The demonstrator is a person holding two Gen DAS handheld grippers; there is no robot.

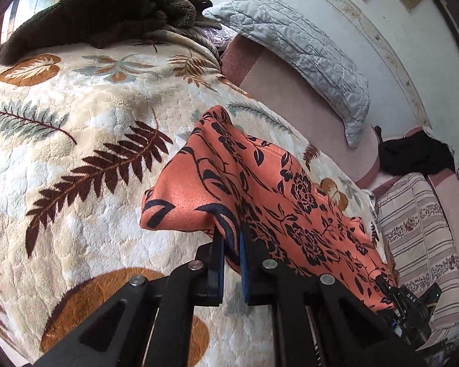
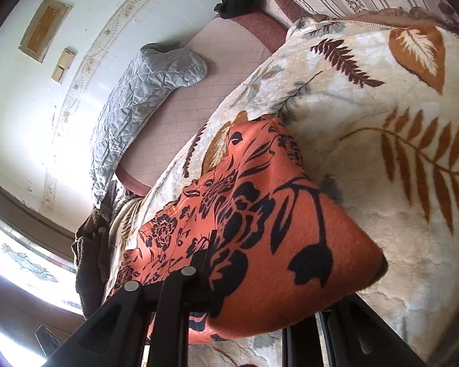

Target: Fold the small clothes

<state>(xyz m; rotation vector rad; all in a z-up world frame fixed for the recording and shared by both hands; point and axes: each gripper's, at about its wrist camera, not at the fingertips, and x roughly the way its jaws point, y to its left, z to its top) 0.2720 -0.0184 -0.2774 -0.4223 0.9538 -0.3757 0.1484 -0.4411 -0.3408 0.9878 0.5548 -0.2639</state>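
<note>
Both grippers clamped on the garment [image 1: 260,189], one corner each.

Left gripper [image 1: 232,238]: jaws together on the near edge of the cloth, orange fabric pinched between the blue pads [image 1: 244,263]. The corner left of the pinch hangs free, folded over itself, lifted off the blanket [image 1: 76,116].

Right gripper [image 2: 229,278]: the cloth drapes over the fingertips, so the pads are hidden; only the left finger [image 2: 199,263] shows, going in under the fabric. Probably pinched shut on it, since the cloth hangs from there, but the contact itself isn't visible. In the left wrist view the right gripper [image 1: 413,305] sits at the far right end of the garment, on its edge.

Garment: orange, black floral print, stretched between the two grippers, near edge raised, far edge lying on the blanket near the blanket's pillow-side border.

Blanket as reference: cream fleece with brown and grey fern leaves. Dark fleece throw [image 1: 101,15] heaped on its far left corner. Grey quilted pillow [image 1: 306,52] beyond its far edge, against the wall. Striped pillow [image 1: 419,244] off its right edge, black cloth [image 1: 413,153] just past that.
</note>
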